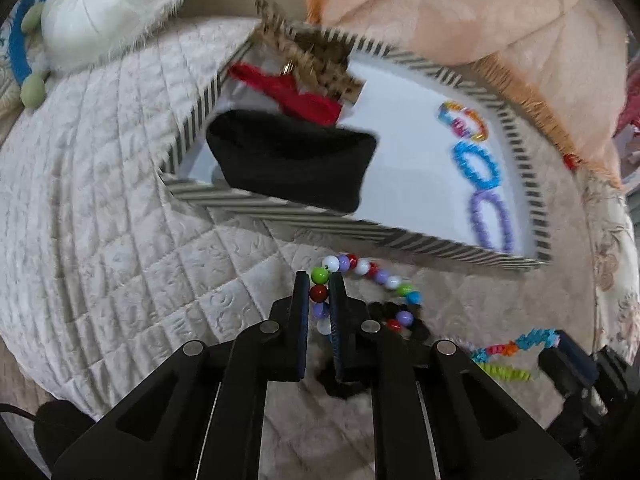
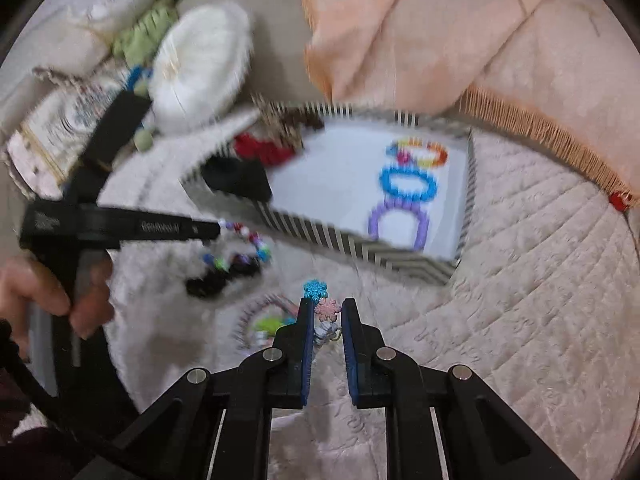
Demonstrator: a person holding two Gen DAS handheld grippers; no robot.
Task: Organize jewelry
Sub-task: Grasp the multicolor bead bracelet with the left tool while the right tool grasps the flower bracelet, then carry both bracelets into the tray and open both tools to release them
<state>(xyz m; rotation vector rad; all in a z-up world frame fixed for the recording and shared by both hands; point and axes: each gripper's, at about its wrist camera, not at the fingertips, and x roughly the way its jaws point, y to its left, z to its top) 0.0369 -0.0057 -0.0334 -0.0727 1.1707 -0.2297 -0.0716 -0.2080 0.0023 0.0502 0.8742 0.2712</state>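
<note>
Left wrist view: my left gripper (image 1: 320, 280) has its jaws closed on the beaded bracelet (image 1: 368, 276), just short of the striped tray (image 1: 304, 216), over the quilted bedcover (image 1: 100, 240). The trailing beads hang loose; I judge they could snag the tray's near rim. The beads are round, glossy and multicoloured.

Right wrist view: my right gripper (image 2: 326, 304) has its jaws narrow around the snowflake charm bracelet (image 2: 322, 300). Whether they grip it, I cannot tell. Blur hides detail.

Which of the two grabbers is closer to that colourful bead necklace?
Left. The left gripper is shut on the bead necklace; the right gripper is off to its side, around a snowflake charm.
</note>
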